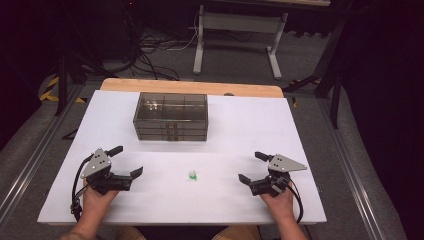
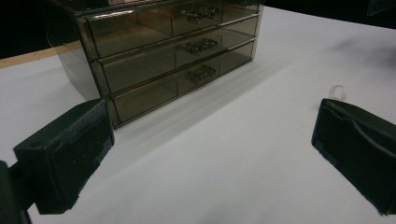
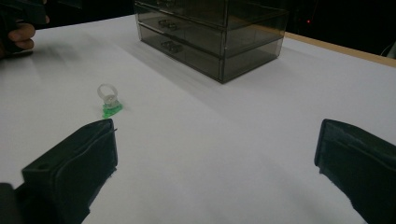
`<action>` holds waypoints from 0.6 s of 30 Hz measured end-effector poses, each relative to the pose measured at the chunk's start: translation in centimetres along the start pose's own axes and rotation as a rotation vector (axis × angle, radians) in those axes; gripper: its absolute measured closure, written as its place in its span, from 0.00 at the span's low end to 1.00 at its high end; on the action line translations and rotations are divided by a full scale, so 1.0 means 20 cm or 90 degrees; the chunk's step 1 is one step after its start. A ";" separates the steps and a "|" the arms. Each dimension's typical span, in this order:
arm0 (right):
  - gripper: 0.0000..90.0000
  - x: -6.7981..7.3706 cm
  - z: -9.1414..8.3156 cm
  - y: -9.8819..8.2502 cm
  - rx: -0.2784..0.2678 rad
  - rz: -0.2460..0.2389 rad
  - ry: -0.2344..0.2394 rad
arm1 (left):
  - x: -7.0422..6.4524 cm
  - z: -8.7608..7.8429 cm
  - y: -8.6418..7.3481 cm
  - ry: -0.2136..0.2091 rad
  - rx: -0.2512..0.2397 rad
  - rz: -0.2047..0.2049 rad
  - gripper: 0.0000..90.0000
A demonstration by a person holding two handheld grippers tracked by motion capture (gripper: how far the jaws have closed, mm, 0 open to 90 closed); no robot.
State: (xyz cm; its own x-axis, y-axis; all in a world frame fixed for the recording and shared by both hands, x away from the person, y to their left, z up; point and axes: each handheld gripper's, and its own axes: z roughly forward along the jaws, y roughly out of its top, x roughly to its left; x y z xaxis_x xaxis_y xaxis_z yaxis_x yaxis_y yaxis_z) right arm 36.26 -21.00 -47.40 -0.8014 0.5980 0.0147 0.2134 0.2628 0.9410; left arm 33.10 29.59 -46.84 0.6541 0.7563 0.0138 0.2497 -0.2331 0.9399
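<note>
A small clear ring with a green base (image 1: pixel 192 175) lies on the white table top (image 1: pixel 240 130) near the front, between the two hands; it is also in the right gripper view (image 3: pixel 109 100), and its clear loop peeks over a jaw in the left gripper view (image 2: pixel 337 91). A smoky transparent drawer box (image 1: pixel 171 116) with three shut drawers stands toward the back (image 2: pixel 173 51) (image 3: pixel 212 35). My left gripper (image 1: pixel 126 161) rests at the front left, open and empty. My right gripper (image 1: pixel 252 166) rests at the front right, open and empty. Both are well apart from the ring.
The white sheet covers a wooden table whose bare edge (image 1: pixel 192 86) shows behind the box. Beyond it stand a grey table frame (image 1: pixel 240 37) and cables (image 1: pixel 152 55) on the floor. Metal rails (image 1: pixel 350 165) run along both sides.
</note>
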 end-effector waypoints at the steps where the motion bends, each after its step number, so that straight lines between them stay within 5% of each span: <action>1: 0.00 0.00 0.00 0.00 0.000 0.000 0.001 | 0.00 0.00 0.00 -0.001 -0.001 0.000 0.00; 18: 0.00 0.00 0.01 -0.01 0.005 0.001 0.006 | 0.00 0.00 0.01 -0.008 0.007 0.010 0.02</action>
State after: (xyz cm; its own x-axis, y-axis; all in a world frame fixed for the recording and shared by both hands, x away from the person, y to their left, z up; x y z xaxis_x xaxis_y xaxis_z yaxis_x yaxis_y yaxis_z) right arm 36.38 -20.86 -47.58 -0.8063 0.5911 0.0198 0.2195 0.2680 0.9381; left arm 33.14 29.48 -46.76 0.6673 0.7444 0.0248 0.2468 -0.2524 0.9356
